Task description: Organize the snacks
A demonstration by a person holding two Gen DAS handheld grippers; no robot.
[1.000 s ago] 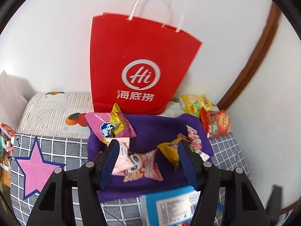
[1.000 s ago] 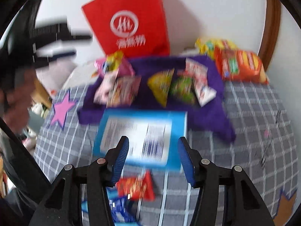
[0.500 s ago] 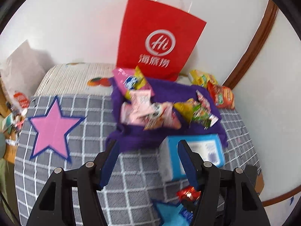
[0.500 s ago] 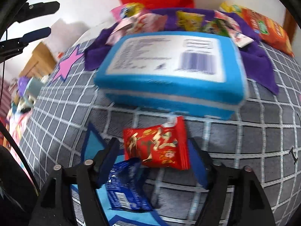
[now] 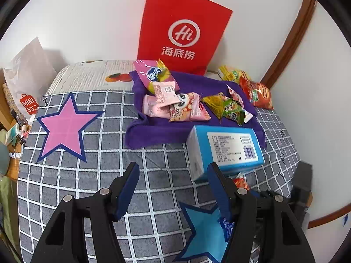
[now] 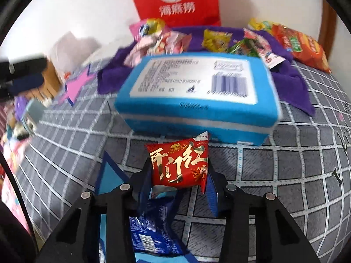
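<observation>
Our right tongs have just been closing and now pinch a red snack packet with gold Chinese characters, just in front of the blue box with its white barcode label on the grid-cloth table. Our left tongs hang half-wide, empty, above the cloth. Behind: snacks on purple cloth, red "Hi" bag, white "MINISO" bag.

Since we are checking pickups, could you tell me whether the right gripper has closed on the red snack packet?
Yes: the right gripper, jaws just closing, pinches the red snack packet on both sides.
</observation>
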